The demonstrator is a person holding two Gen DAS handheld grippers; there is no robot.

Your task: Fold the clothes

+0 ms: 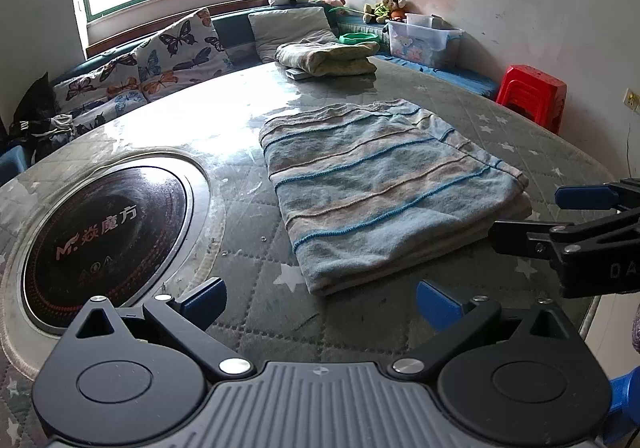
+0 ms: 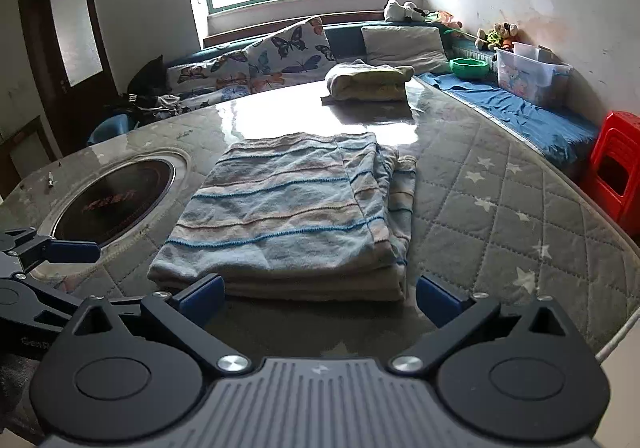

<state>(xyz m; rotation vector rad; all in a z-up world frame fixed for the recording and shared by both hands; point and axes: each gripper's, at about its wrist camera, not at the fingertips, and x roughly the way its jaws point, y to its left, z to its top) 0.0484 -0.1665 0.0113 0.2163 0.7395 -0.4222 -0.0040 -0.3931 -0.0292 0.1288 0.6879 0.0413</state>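
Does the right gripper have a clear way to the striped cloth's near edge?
Probably yes. The right gripper is open, holds nothing, and faces the striped cloth head on, with only bare table between them. The left gripper sits off to the side.

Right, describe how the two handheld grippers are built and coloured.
Both match. The left gripper has a ribbed grey central plate, two rounded black housings with silver pivot screws, black linkage arms and blue finger pads. The right gripper is built the same; seen from the left camera, white lettering shows on its black body. No sleeve or hand is clearly visible.
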